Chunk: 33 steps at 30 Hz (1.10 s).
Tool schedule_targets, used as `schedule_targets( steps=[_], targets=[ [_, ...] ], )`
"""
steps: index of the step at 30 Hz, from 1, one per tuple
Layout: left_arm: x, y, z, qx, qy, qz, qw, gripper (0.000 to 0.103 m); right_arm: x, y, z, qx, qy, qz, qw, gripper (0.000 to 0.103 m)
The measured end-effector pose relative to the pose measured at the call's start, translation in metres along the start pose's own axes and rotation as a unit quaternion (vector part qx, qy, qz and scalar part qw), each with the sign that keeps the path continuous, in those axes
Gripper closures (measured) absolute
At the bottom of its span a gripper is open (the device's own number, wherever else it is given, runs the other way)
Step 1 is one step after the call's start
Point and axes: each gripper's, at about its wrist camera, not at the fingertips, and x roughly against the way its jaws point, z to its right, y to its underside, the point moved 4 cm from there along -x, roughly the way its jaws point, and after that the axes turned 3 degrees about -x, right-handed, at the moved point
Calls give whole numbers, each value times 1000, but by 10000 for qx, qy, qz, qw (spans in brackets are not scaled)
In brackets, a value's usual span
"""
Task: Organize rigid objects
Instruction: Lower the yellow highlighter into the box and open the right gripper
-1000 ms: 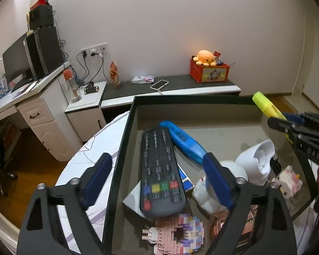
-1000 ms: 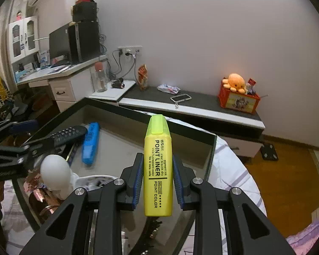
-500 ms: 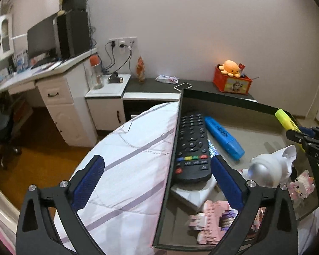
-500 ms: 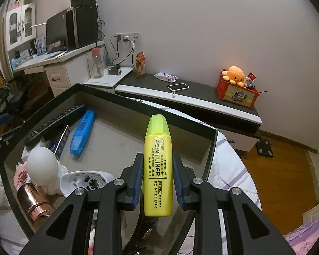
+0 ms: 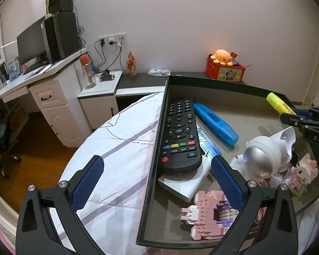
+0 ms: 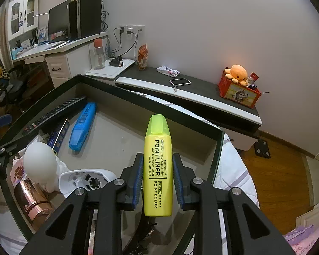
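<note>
White walls close off the room behind a bed whose striped bedsheet [image 5: 121, 148] carries a dark-rimmed tray [image 5: 159, 127], with a white desk [image 5: 53, 97] off to one side and a low dark shelf [image 6: 202, 89] holding an orange octopus plush [image 6: 237, 73] on a red box [image 6: 238, 92]. Over the near right part of the tray, the right gripper [image 6: 158, 178] has its jaws pressed against both sides of a yellow highlighter [image 6: 158, 165], which points forward with its cap away from the camera and above the tray's bare floor. The left gripper [image 5: 157, 182] hangs with its jaws spread wide and nothing between them, one blue pad [image 5: 87, 182] over the bedsheet and the other over the tray, so it straddles the tray's left rim. Inside the tray, a black remote control [image 5: 179, 136] lies along that rim, its near end resting on a white box [image 5: 185, 182]. A blue highlighter [image 5: 215, 123] lies just beside the remote, angled away from it. Nearer the right gripper stands a white astronaut figure [image 5: 263, 159] with a silver visor, next to a white fan-like part [image 6: 87, 180] and a copper-coloured cylinder [image 6: 32, 199]. A pink block figure [image 5: 208, 214] lies at the tray's near edge, and a second, smaller one [image 5: 304, 172] sits by the astronaut.
</note>
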Motion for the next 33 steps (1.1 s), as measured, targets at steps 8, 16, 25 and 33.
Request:
schedule_targets(
  steps=[8,16,25,33],
  targets=[
    [4,-1,13,-177,-10,113,9998,1,1,-5,-9,240,22,24,9997,76],
    [11,-2,30,-531,311,228,9978,1,3,-4,-15,396,-155,87,9991,76],
    [5,2,43,-856,260,77,9960,0,8,-1,-16,335,-289,103,9990,59],
    [3,1,48,-894,319,113,9954,0,16,4,-23,232,-611,113,9978,59]
  ],
)
